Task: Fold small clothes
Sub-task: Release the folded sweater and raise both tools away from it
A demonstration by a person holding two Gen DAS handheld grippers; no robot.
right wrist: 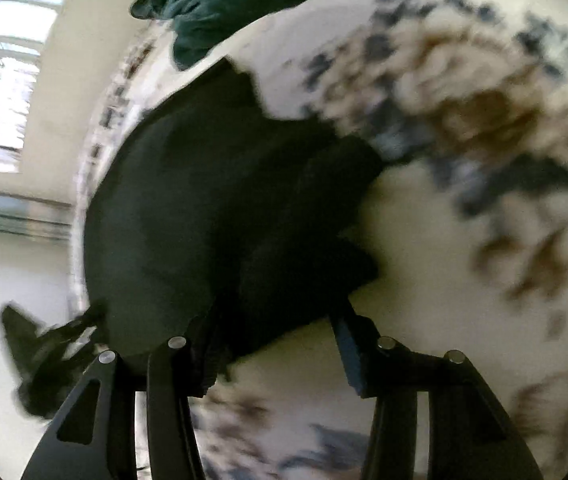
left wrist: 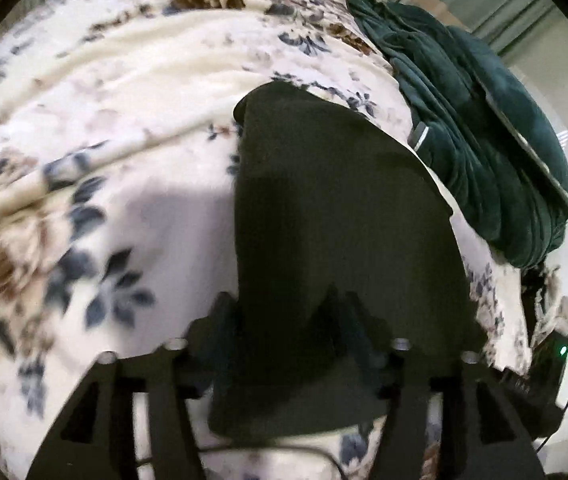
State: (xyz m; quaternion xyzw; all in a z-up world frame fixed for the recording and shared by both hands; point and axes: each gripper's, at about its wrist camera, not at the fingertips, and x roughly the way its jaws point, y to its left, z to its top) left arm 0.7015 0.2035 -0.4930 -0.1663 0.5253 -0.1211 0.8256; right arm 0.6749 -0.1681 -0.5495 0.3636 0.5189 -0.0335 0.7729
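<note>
A small black garment [left wrist: 331,208] lies on the floral blanket [left wrist: 84,184]. In the left wrist view my left gripper [left wrist: 287,320] stands at its near edge with the cloth bunched between and over the fingers; the jaws stand apart and I cannot tell whether they pinch it. In the right wrist view the same black garment [right wrist: 212,208] lies crumpled ahead. My right gripper [right wrist: 272,336] has its jaws apart, with the cloth's near edge lying between the fingers. The other gripper [right wrist: 44,360] shows blurred at the lower left.
A dark green garment pile [left wrist: 483,136] lies at the blanket's far right; it also shows in the right wrist view [right wrist: 220,4]. A black device with a green light [left wrist: 555,356] and a cable sits at the right edge. A bright window [right wrist: 0,80] is on the left.
</note>
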